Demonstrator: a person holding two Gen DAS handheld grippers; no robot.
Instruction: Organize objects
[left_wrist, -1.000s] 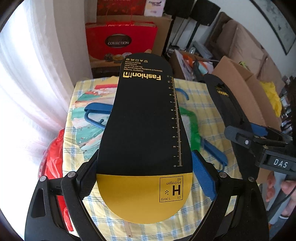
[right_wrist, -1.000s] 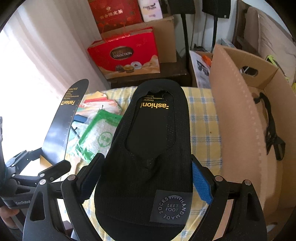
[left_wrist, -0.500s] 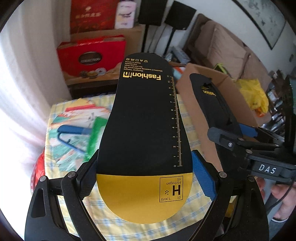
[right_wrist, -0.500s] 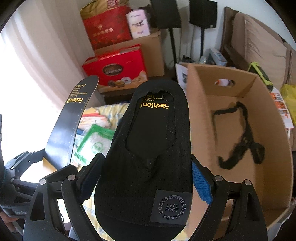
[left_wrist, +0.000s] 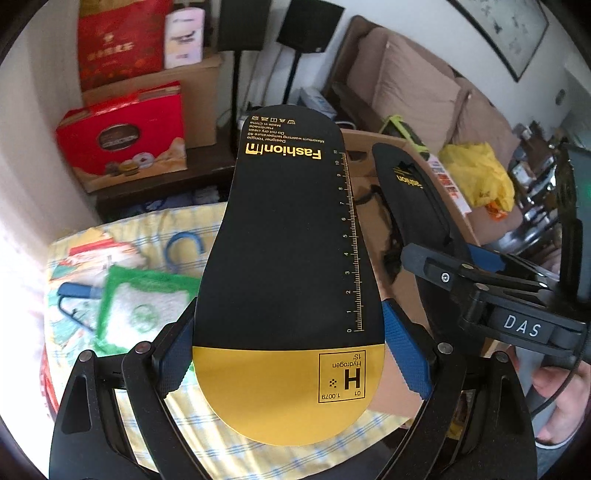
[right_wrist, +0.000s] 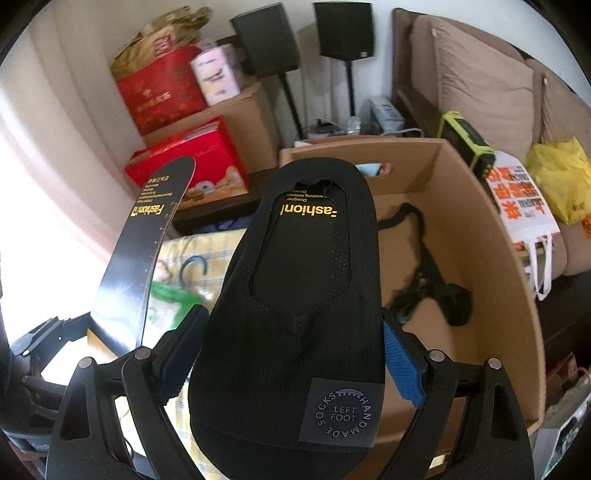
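Note:
My left gripper (left_wrist: 288, 354) is shut on a black and yellow foot-shaped sock card (left_wrist: 288, 258) marked "Fashion", held up above the table. My right gripper (right_wrist: 291, 354) is shut on a black sock on its card (right_wrist: 295, 295), labelled "Left Foot", held beside the open cardboard box (right_wrist: 480, 206). The sock (left_wrist: 417, 206) and right gripper also show at the right of the left wrist view. The left card (right_wrist: 144, 240) shows at the left of the right wrist view. A black strap-like garment (right_wrist: 424, 273) lies inside the box.
A table with a yellow checked cloth (left_wrist: 177, 225) holds a green and white packet (left_wrist: 144, 306), blue hangers (left_wrist: 184, 247) and colourful papers. Behind stand red gift boxes (left_wrist: 122, 136), cardboard boxes and speakers. A sofa (right_wrist: 480, 81) with a yellow bag (right_wrist: 561, 177) is at the right.
Both grippers have lifted and swung right with their items, away from the table. The open box now lies in front of the right gripper.

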